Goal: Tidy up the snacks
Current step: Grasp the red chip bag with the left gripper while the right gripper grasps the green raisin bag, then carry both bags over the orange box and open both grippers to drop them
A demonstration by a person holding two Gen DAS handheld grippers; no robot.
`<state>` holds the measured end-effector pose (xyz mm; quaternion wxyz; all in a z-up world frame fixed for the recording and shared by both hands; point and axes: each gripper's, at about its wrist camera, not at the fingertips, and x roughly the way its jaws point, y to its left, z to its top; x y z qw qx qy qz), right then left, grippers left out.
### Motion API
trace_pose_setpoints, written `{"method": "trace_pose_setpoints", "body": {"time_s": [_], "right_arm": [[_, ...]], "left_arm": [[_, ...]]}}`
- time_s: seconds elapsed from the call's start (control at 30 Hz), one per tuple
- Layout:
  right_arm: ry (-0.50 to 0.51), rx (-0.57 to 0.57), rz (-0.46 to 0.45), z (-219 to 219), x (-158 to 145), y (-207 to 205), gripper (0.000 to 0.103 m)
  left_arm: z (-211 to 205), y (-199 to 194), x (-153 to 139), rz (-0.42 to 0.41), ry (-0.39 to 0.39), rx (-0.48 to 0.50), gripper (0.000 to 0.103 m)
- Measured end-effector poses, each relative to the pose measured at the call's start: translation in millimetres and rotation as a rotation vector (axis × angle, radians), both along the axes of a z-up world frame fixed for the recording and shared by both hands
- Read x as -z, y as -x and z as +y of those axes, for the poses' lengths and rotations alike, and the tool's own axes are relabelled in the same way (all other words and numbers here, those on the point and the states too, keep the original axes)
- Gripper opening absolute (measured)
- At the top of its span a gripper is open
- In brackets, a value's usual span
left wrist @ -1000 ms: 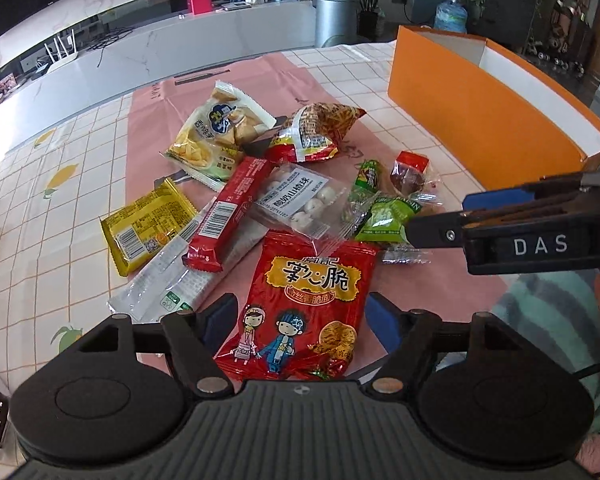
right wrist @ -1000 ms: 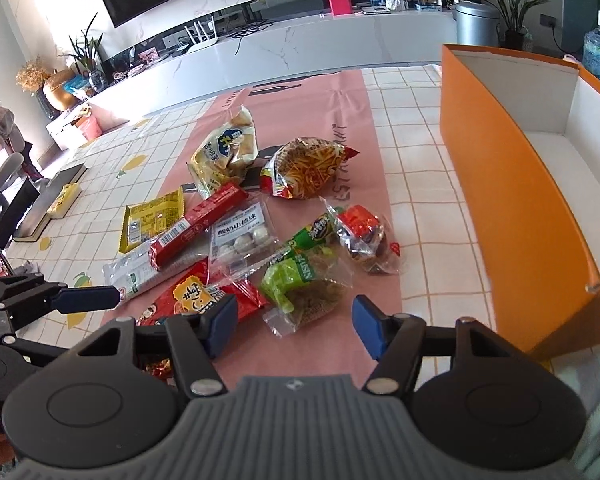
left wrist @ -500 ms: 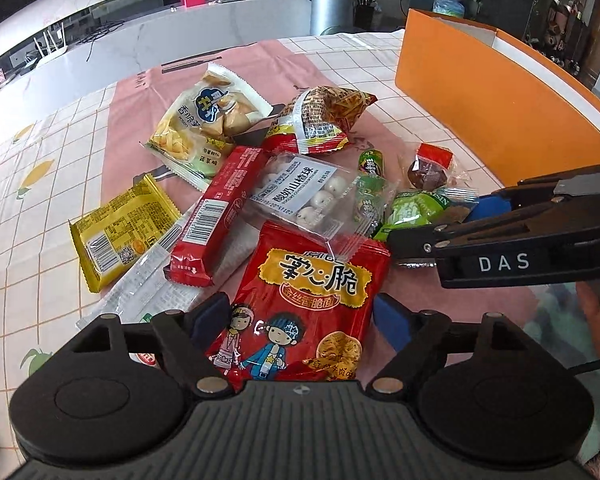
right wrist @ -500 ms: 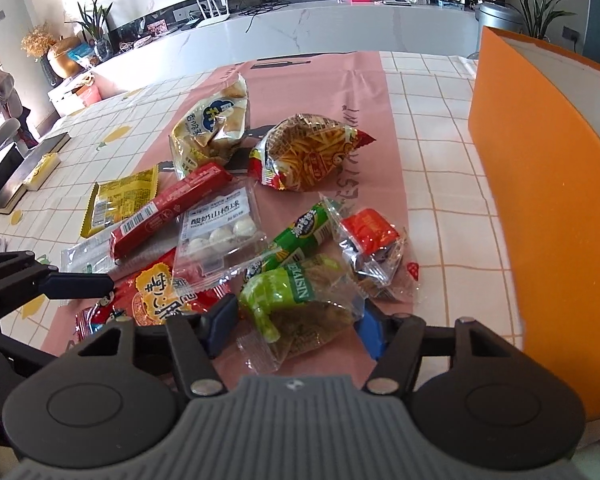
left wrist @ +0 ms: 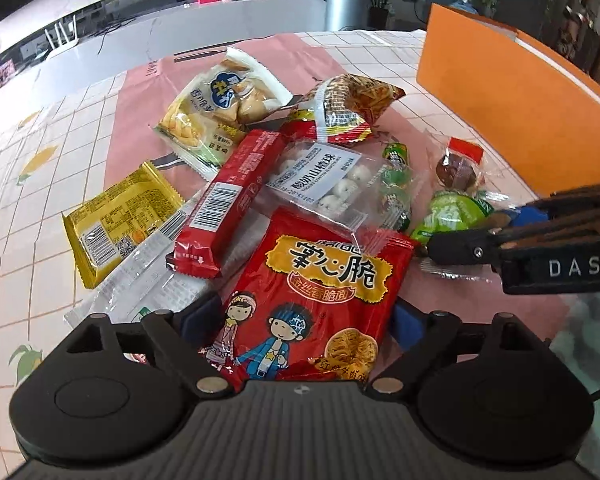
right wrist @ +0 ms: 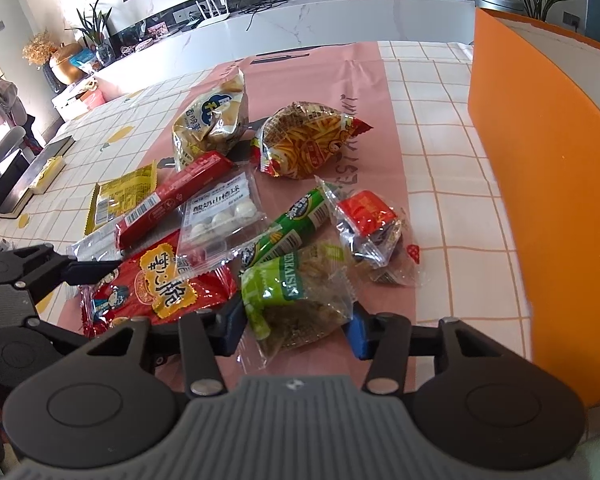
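Note:
A pile of snack packets lies on a pink runner. My left gripper point(left wrist: 300, 322) is open, its blue pads on either side of the red cartoon noodle packet point(left wrist: 320, 300); that packet also shows in the right wrist view point(right wrist: 160, 284). My right gripper point(right wrist: 296, 326) is open around the near end of the green raisin packet point(right wrist: 296, 300), which also shows in the left wrist view point(left wrist: 452, 212). The orange box point(right wrist: 540, 184) stands to the right, its inside mostly hidden.
Also in the pile are a red bar point(left wrist: 232, 200), a clear packet of white balls point(left wrist: 332, 184), a yellow packet point(left wrist: 120, 220), a pale chips bag point(left wrist: 220, 108), a fries bag point(right wrist: 304, 140), a green tube point(right wrist: 292, 228) and a red-topped candy packet point(right wrist: 372, 228).
Both grippers have moved forward and down into the pile. The red noodle packet now sits between the left fingers and the green raisin packet between the right fingers.

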<state>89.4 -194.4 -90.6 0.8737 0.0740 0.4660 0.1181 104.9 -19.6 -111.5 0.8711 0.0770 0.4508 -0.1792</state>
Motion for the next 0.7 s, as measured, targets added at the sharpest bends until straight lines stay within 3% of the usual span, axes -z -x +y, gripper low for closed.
{"method": "trace_pose_setpoints", "body": {"time_s": [0.13, 0.43, 0.6, 0.7], "right_arm": [[-0.005, 0.008, 0.004, -2, -1, 2, 0.048], [-0.033, 0.017, 0.016, -11, -14, 25, 0.047], [-0.058, 0.026, -0.023, -24, -36, 49, 0.046], [-0.072, 0.025, -0.071, -36, -56, 62, 0.046]], "left_arm": [[-1, 7, -11, -0.003, 0.015, -0.022, 0.088], [-2, 42, -43, -0.009, 0.028, -0.1, 0.087], [4, 61, -72, -0.016, 0.123, -0.154, 0.087], [-6, 70, -94, -0.056, 0.134, -0.139, 0.087]]}}
